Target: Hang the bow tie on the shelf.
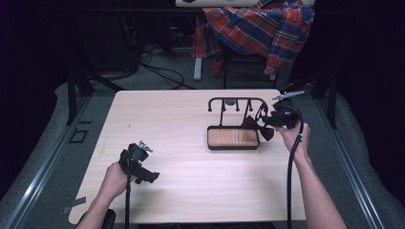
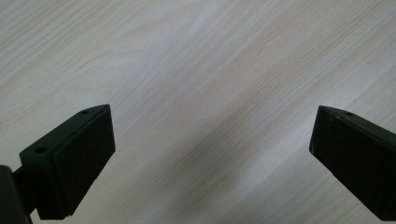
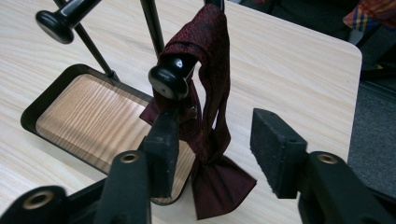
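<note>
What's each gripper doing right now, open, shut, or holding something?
Left gripper: open, nothing between the jaws, over the bare table.
Right gripper: open, the dark red bow tie hangs between the jaws from the stand.

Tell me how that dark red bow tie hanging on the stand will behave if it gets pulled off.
The bow tie is probably floppy: its strap drapes limply over a peg of the stand and the bow dangles below. It looks light, thin fabric. Pulled sideways, it may snag on the peg's knob and tug the stand, so lifting the strap up seems safer.
</note>
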